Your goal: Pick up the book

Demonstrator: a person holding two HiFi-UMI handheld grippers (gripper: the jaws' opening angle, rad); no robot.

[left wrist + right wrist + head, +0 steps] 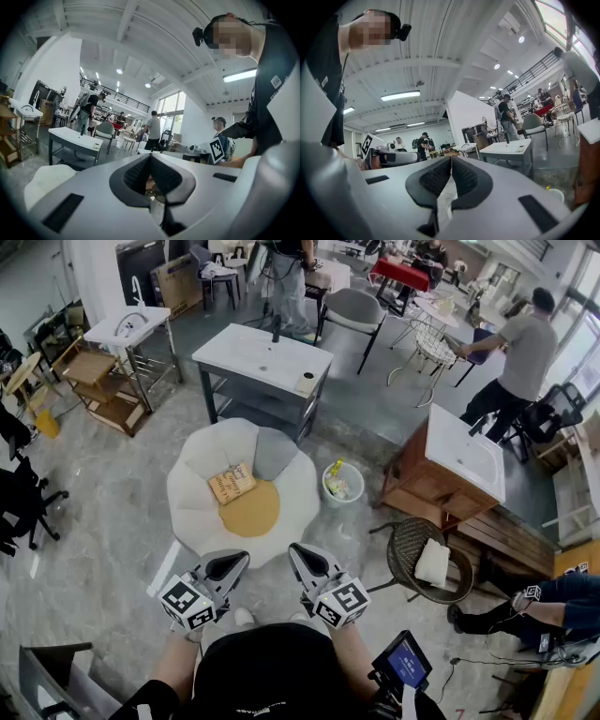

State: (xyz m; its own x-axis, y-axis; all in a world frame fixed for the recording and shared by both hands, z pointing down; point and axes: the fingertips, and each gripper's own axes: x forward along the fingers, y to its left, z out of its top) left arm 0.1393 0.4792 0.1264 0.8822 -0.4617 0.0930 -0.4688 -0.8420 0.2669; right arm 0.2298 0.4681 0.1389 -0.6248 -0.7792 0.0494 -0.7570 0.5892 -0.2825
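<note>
An orange-brown book [232,483] lies on the seat of a white flower-shaped chair [192,507], next to its round orange cushion [250,509]. My left gripper [235,562] is held level near the chair's front edge, jaws closed together, nothing between them. My right gripper [299,555] hangs beside it, also shut and empty. In the left gripper view the black pads [136,176] meet at the tips. The right gripper view shows its pads [464,177] touching too. The book is well ahead of both grippers.
A white bin [342,484] with litter stands right of the chair. A wicker chair [424,559] and a wooden sink cabinet [452,469] sit to the right. A grey sink table [263,358] stands behind the chair. A seated person's legs [525,606] are at the far right.
</note>
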